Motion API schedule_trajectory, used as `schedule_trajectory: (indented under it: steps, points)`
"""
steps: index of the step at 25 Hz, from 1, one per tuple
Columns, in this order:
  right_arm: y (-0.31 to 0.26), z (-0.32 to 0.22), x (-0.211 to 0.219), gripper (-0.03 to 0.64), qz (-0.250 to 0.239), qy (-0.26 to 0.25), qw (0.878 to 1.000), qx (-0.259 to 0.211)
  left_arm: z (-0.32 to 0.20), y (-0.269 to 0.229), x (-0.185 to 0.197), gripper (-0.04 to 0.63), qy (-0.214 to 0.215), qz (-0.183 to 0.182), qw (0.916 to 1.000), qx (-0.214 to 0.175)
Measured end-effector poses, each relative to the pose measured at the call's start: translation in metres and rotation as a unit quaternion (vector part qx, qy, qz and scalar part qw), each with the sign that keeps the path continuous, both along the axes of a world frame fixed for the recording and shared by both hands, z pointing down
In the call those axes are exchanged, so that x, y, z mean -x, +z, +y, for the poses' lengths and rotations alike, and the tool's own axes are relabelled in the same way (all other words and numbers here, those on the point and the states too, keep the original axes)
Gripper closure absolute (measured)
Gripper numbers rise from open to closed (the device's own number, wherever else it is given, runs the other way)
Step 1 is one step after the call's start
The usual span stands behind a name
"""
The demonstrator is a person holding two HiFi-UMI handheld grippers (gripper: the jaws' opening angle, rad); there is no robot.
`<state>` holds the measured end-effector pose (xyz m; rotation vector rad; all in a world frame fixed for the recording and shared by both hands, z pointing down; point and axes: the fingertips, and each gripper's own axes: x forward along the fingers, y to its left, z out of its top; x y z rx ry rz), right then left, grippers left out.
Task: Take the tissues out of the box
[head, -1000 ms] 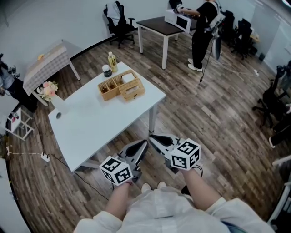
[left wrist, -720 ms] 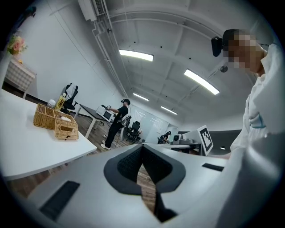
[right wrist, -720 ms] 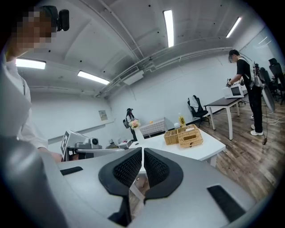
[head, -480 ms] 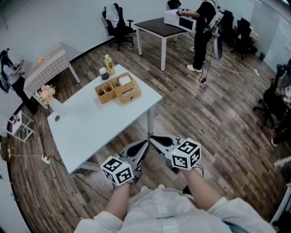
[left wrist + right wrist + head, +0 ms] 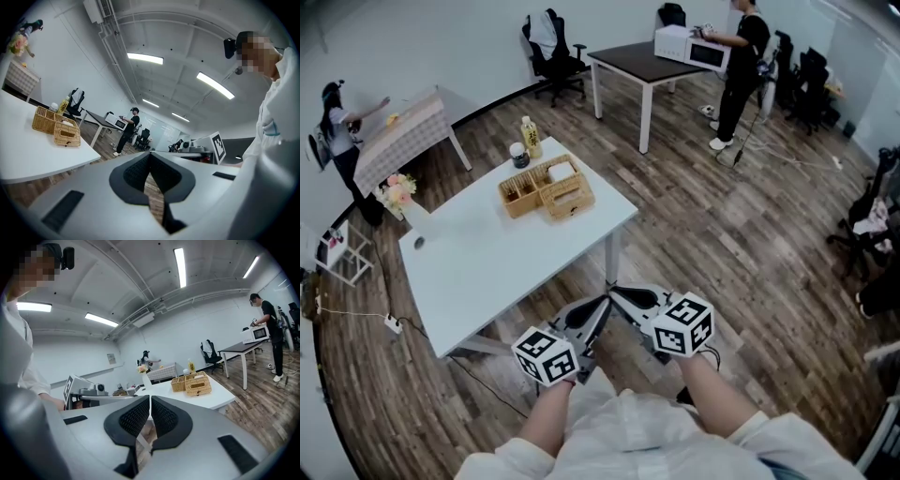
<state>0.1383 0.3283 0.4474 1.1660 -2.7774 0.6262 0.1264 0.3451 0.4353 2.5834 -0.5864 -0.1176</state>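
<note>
We're standing off the near corner of the white table (image 5: 487, 253), with the left gripper (image 5: 598, 305) and right gripper (image 5: 619, 292) held low over the wood floor. Their tips almost meet and the jaws look pressed together. At the table's far corner there's a wicker basket (image 5: 522, 187) with the tissue box (image 5: 569, 199) touching its right side, plus 1 bottle (image 5: 530, 137) and 1 jar (image 5: 519, 155) just behind. Flowers (image 5: 397, 192) are at the left edge. We can see 2 people well back, 1 at a microwave (image 5: 694, 47).
</note>
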Motion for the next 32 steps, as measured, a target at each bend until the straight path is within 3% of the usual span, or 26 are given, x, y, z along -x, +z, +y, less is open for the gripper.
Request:
schedule_trajectory:
  steps: [14, 32]
  points:
    - [0.005, -0.095, 0.017, 0.581, 0.004, -0.007, 1.000, -0.006, -0.095, 0.005, 0.017, 0.594, -0.008, 0.007, 0.9999, 0.000]
    - [0.013, -0.287, 0.071, 0.581, -0.011, 0.011, 1.000, 0.023, -0.287, 0.011, 0.071, 0.594, 0.018, 0.000, 0.9996, 0.019]
